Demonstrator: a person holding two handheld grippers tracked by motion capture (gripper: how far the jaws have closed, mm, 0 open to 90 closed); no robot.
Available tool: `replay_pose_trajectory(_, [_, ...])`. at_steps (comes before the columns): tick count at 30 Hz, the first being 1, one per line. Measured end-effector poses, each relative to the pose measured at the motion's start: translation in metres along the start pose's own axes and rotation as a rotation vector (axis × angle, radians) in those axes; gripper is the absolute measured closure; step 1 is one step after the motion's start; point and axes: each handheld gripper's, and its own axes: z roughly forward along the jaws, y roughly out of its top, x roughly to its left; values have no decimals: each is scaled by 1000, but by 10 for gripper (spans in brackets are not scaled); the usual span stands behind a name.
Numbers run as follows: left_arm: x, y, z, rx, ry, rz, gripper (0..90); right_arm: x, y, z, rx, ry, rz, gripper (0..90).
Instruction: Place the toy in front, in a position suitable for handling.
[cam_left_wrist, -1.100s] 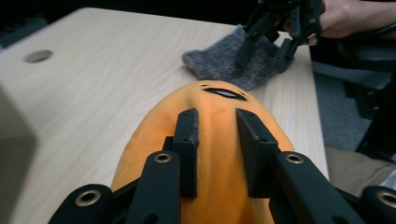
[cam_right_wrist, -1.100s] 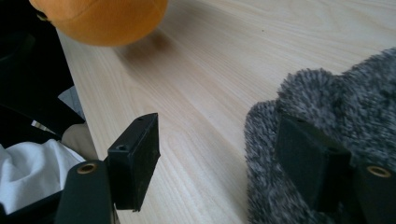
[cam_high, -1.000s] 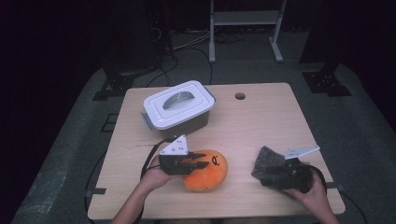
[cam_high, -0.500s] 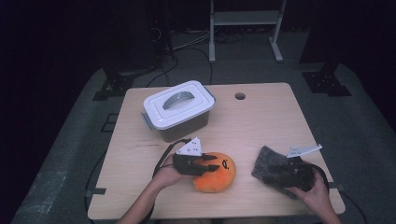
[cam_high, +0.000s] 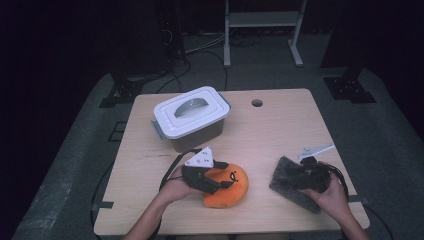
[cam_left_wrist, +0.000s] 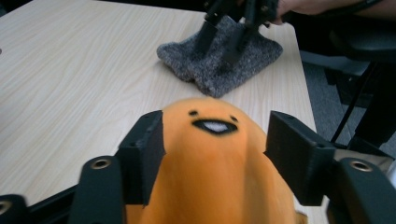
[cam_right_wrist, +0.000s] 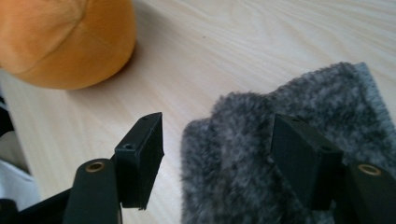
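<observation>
An orange plush (cam_high: 231, 190) with a small smiling face lies near the table's front edge. My left gripper (cam_high: 222, 179) reaches over it from the left. Its jaws have just been opening and now flank the plush (cam_left_wrist: 219, 177) loosely, with a gap at the right jaw, so the left gripper (cam_left_wrist: 217, 135) is open. A grey fuzzy cloth (cam_high: 282, 175) lies at the front right. My right gripper (cam_high: 295, 177) points down at it. The right gripper (cam_right_wrist: 217, 144) stands open and has just been closing slightly. One jaw is over the cloth (cam_right_wrist: 327, 102), the other over bare wood.
A grey box with a white lid (cam_high: 190, 117) stands at the back left of the wooden table (cam_high: 280, 130). A cable hole (cam_high: 257, 103) sits near the far edge. A metal stand (cam_high: 260, 30) and cables are on the floor behind.
The left gripper and the orange plush have shifted a little to the right. The right hand has stayed by the grey cloth.
</observation>
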Motion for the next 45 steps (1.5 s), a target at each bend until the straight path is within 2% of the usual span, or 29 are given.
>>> replay_pose_trajectory(4, [-4,-5,-6,9,24,-5,295,-4,5,5,15,-39,1,336])
replay_pose_trajectory(7, [-8,-9,-12,-11,41,-15,234,-6,7,11,38,-60,-6,348])
replay_pose_trajectory(11, [-11,-16,-20,-6,69,-21,176,-5,5,18,80,-79,-21,402])
replay_pose_trajectory(14, [-11,-24,-24,19,87,-31,172,-6,2,23,101,-92,-25,433])
replay_pose_trajectory(17, [-10,-32,-25,45,100,-43,172,-6,-1,24,92,-94,-31,437])
replay_pose_trajectory(22, [-6,-37,-21,50,113,-58,172,-9,-3,24,77,-78,5,425])
replay_pose_trajectory(25, [-5,-39,-18,51,117,-50,172,-4,-4,25,73,-105,-23,397])
replay_pose_trajectory(27, [-2,-40,-17,35,110,-58,172,0,-5,26,81,-131,-54,392])
replay_pose_trajectory(29, [2,-40,-15,34,105,-63,173,3,-4,28,91,-154,-64,399])
replay_pose_trajectory(32, [5,-41,-13,32,92,-52,209,5,-3,27,101,-187,-64,489])
replay_pose_trajectory(35, [8,-40,-11,31,86,-45,217,4,-4,24,105,-205,-28,608])
replay_pose_trajectory(38, [10,-37,-6,29,82,-28,219,-1,-3,20,118,-185,26,712])
replay_pose_trajectory(41, [12,-34,-1,27,77,-11,233,-6,-1,16,128,-147,86,756])
replay_pose_trajectory(43, [13,-31,1,32,71,0,235,-7,1,13,124,-122,100,768])
replay_pose_trajectory(45, [16,-29,3,37,64,4,236,-2,6,7,87,-90,86,773])
